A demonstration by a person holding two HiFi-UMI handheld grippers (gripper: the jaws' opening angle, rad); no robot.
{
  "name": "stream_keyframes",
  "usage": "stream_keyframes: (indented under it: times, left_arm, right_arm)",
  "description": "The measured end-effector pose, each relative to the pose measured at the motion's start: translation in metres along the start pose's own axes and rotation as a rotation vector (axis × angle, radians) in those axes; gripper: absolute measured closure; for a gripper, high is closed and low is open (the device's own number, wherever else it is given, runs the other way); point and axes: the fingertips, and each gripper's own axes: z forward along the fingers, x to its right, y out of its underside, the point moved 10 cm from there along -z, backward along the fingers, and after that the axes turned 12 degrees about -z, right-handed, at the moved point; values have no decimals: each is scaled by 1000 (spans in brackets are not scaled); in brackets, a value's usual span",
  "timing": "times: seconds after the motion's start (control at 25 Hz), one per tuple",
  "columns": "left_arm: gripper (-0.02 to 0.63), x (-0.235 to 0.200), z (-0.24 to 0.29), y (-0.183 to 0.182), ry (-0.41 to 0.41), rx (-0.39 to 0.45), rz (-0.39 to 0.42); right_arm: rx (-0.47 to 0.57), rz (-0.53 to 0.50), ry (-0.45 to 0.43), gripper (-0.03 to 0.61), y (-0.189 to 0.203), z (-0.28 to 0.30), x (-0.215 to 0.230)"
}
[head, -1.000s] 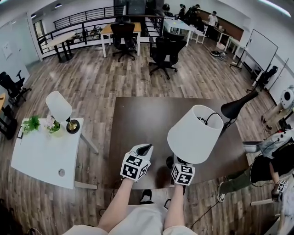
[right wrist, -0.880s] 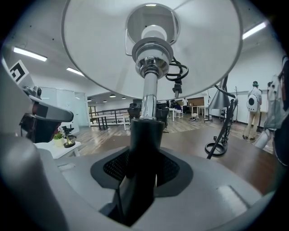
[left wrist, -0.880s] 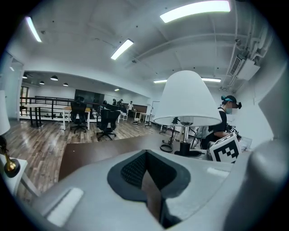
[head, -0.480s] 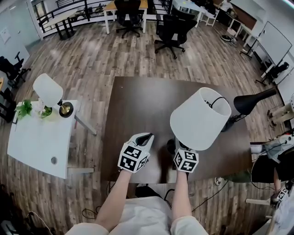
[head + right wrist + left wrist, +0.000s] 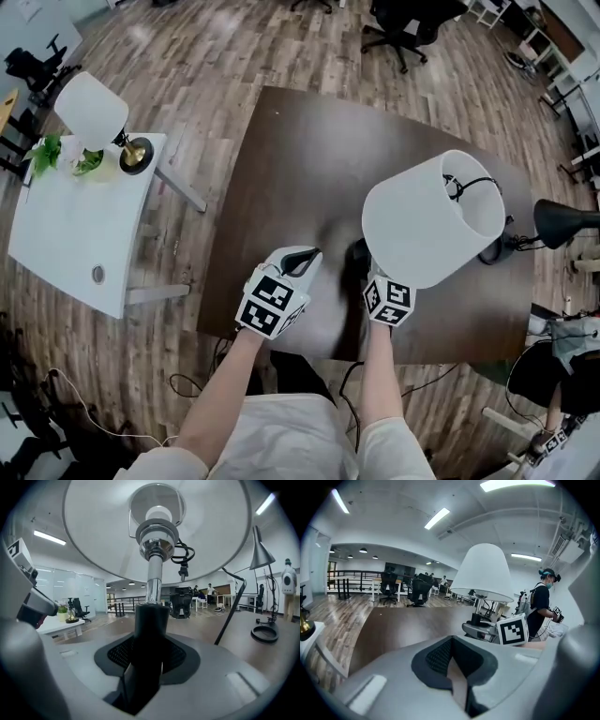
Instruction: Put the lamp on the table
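- The left gripper (image 5: 298,262), at lower centre of the head view, had its jaws closed on nothing.
- Just right of it, the right gripper (image 5: 364,272) clamped the lamp (image 5: 433,218) by its black stem.
- The lamp leaned over the dark table (image 5: 281,159), centre right.

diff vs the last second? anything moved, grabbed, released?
The right gripper has carried the lamp forward, farther in from the near edge of the dark table. The head camera tipped down too. No grab or release: the right gripper stays shut on the lamp's stem and the left gripper stays shut and empty beside it. The black desk lamp hasn't moved.
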Motion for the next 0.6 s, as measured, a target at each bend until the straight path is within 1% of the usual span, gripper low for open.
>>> stream_keyframes:
  times: [0.16,0.36,0.48,0.6]
  left_arm:
    - [611,-5,3,5,-13,10,-24]
    - [611,-8,6,11,-20,26,-49]
    - [611,-9,5,14,-24,39,-51]
    - [611,-11,4,18,-29,34,-44]
  right_arm:
    - [1,-36,-2,407,11,8,-7]
    - [-5,-46,-11,407,26,12,-13]
    - [4,-63,-10,407,30,12,-19]
    - [22,-104,-11,408,28,13,-24]
